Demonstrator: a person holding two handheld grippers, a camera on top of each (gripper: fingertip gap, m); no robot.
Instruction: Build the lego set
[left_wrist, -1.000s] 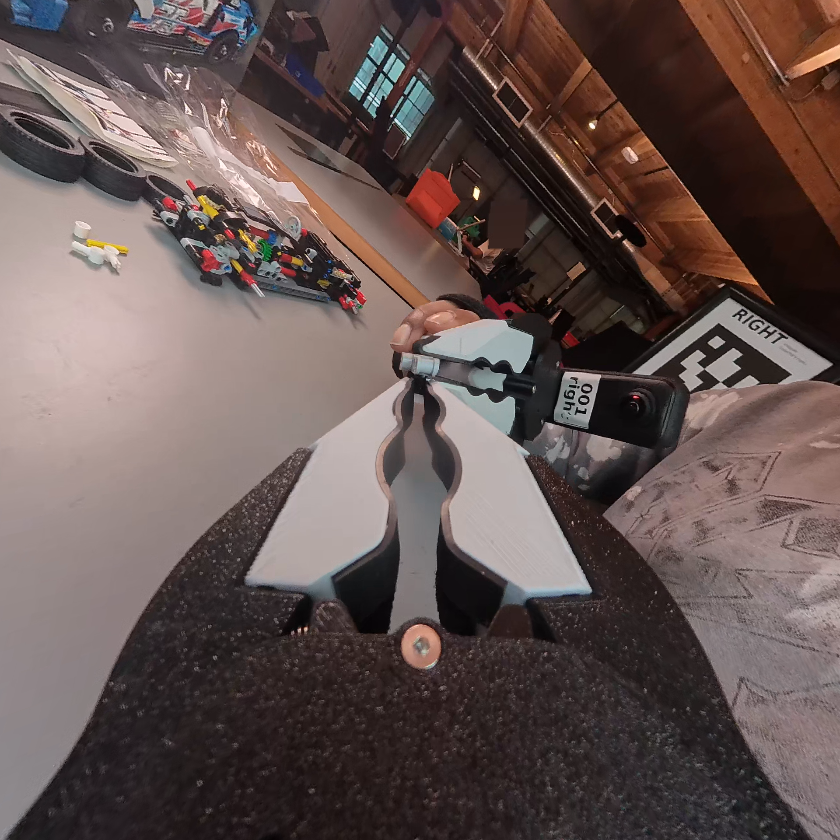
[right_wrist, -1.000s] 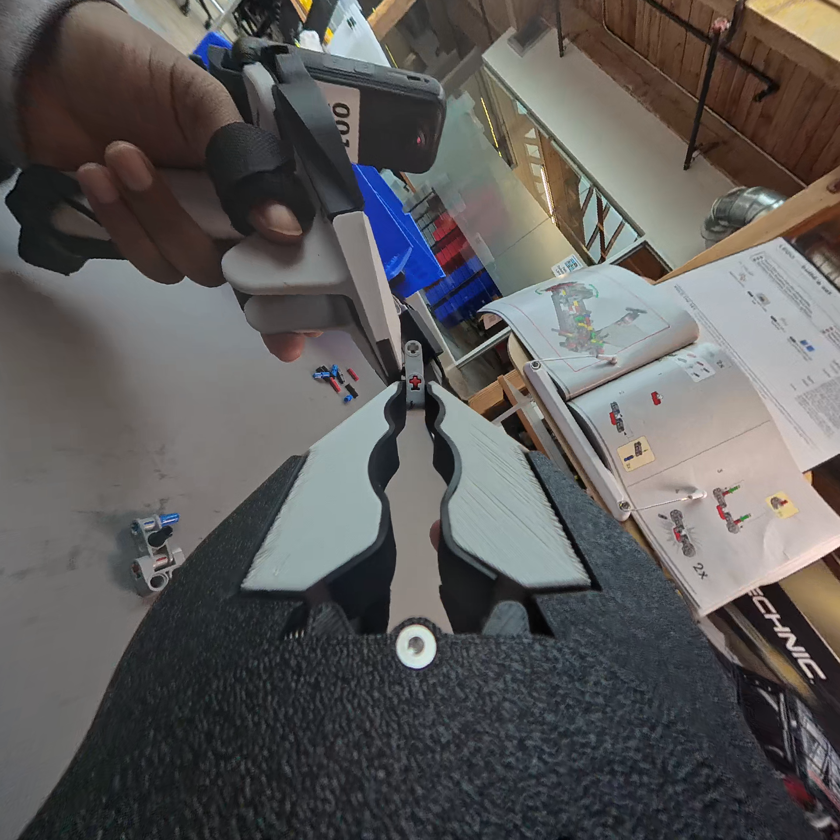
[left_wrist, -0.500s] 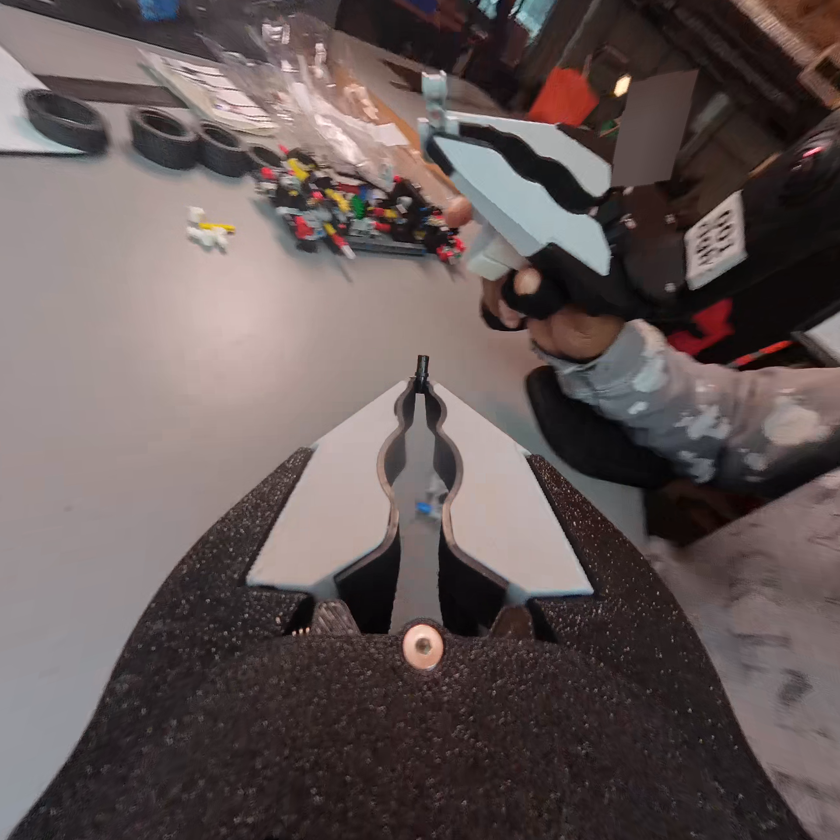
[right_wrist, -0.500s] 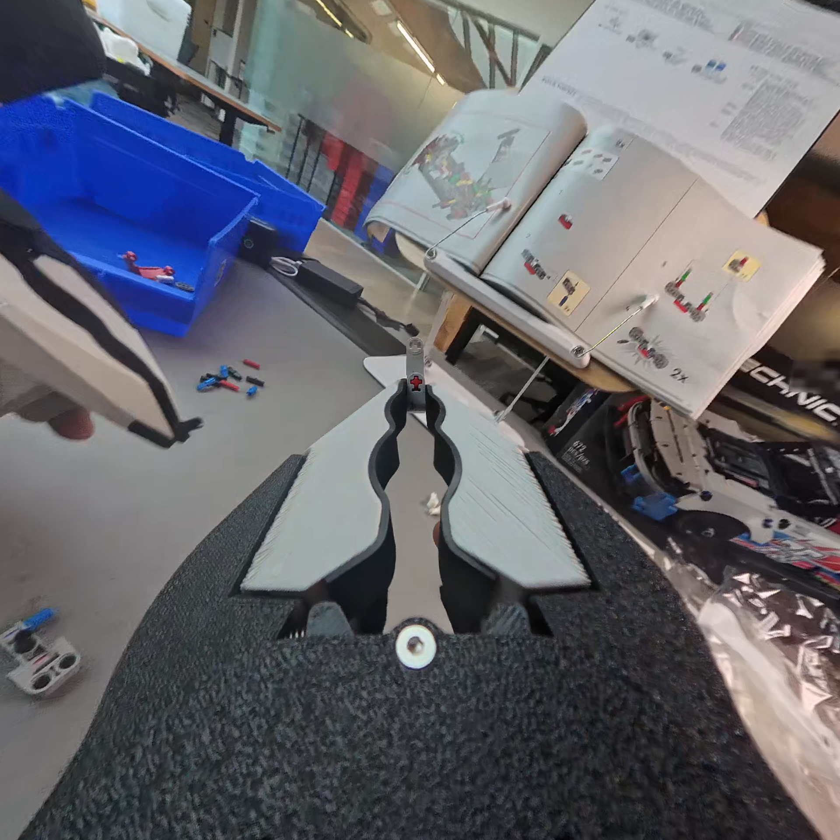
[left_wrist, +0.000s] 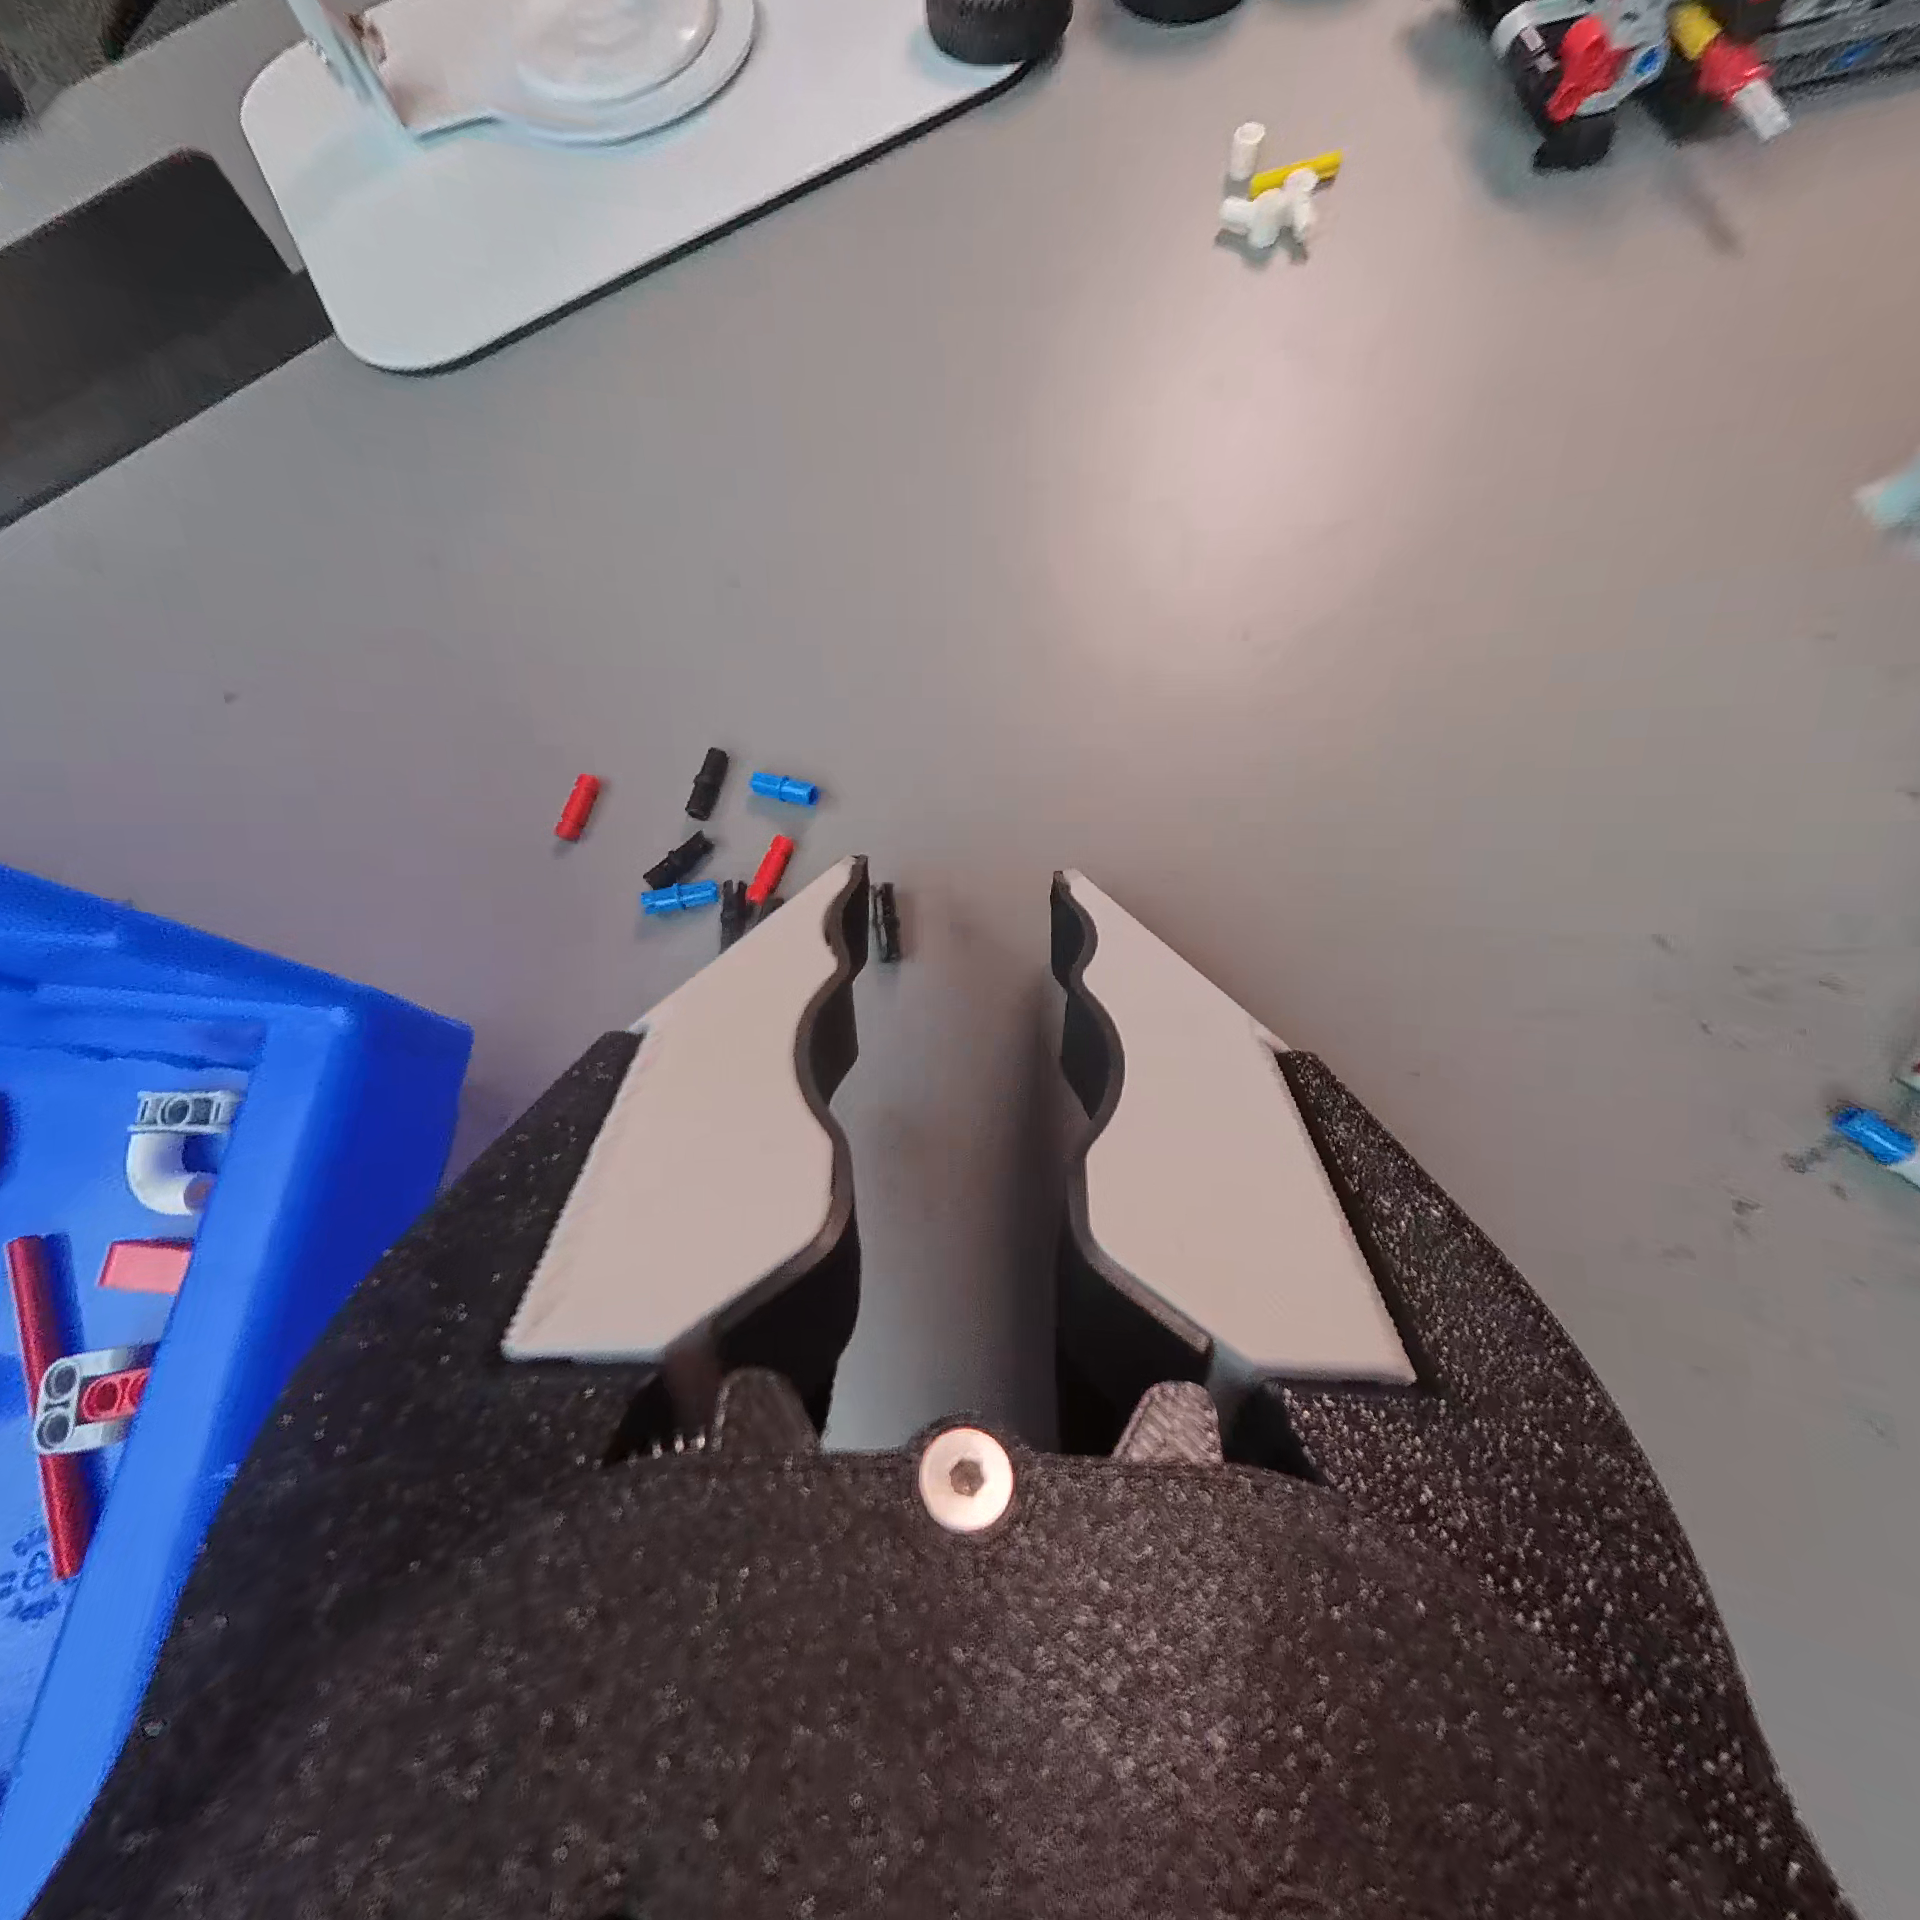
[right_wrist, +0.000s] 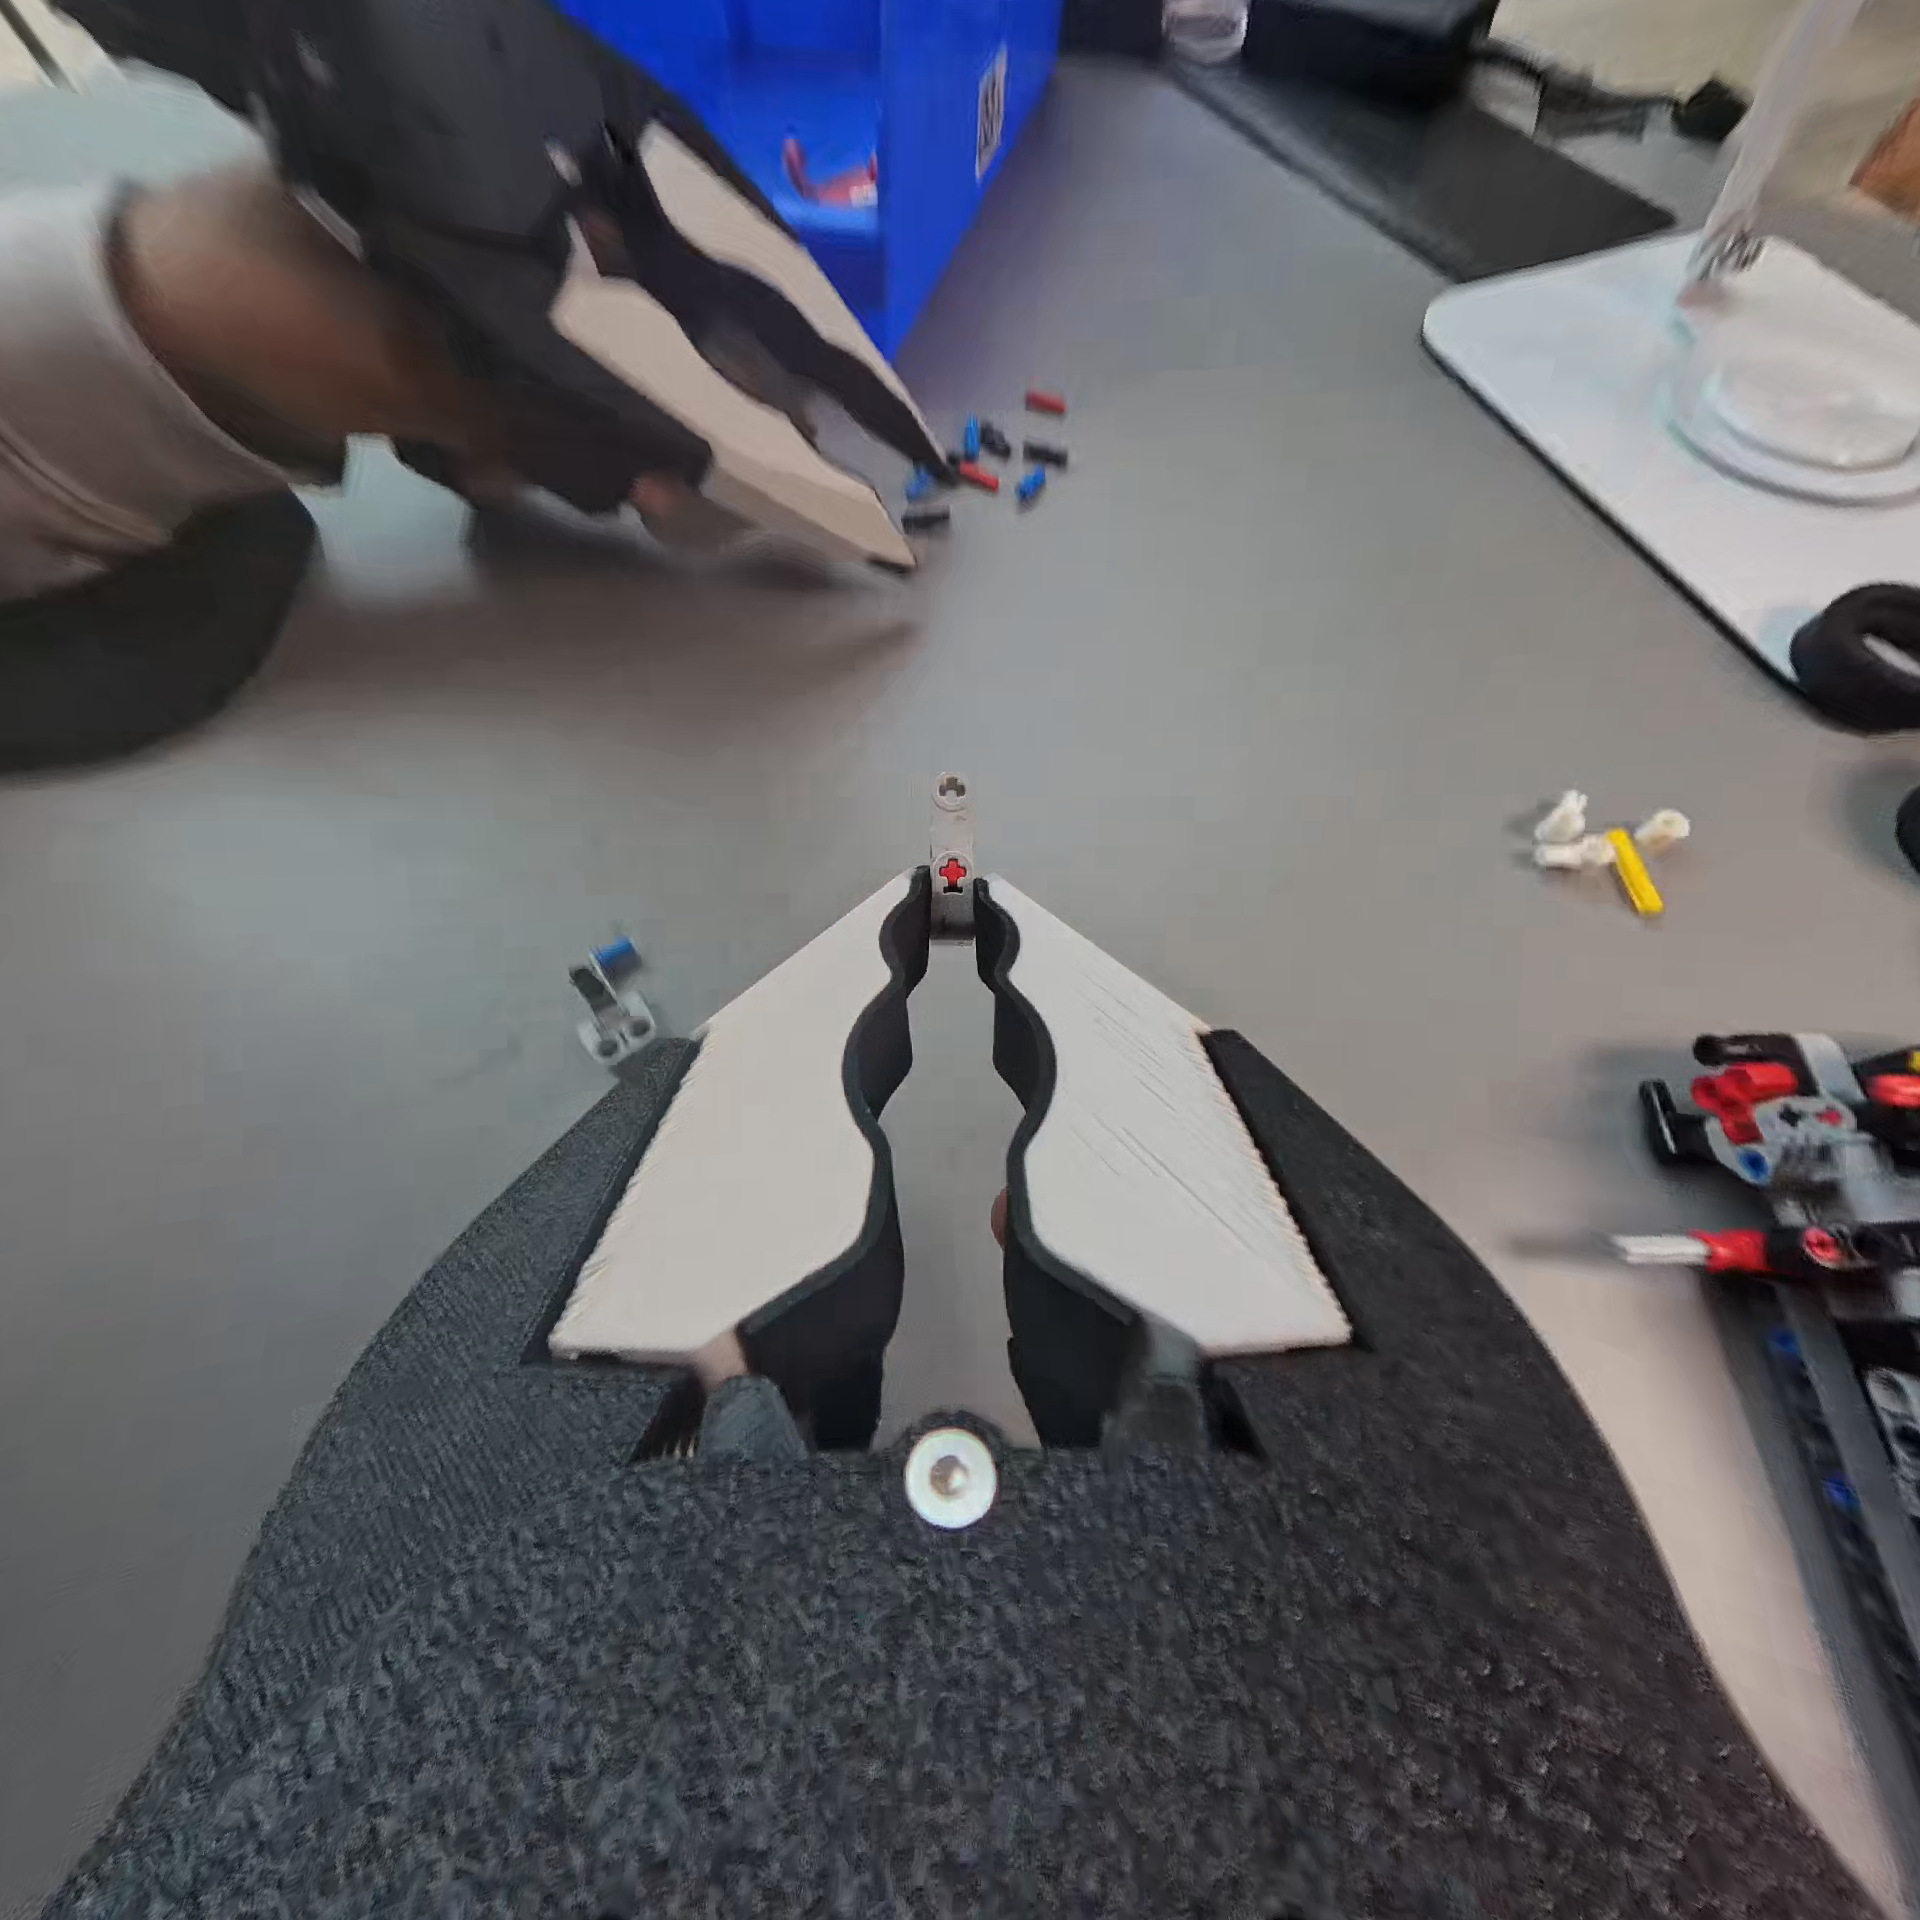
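The left gripper (left_wrist: 961, 883) hangs spread over loose pins, a black pin (left_wrist: 886, 921) just inside its left finger. The right gripper (right_wrist: 951, 902) pinches a grey liftarm (right_wrist: 951, 847) above the table (right_wrist: 1247, 675). Likely fetching a pin; next, centre and close carefully.

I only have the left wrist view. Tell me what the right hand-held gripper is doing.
Observer: The right hand-held gripper is shut on a small grey beam that sticks out past its tips.
Operator: Describe the beam's holes.
Observer: A red axle fills the lower hole, and the upper hole is empty.
Operator: Report anything loose beside it.
Observer: A grey connector with a blue pin in it lies on the table just to that gripper's left.
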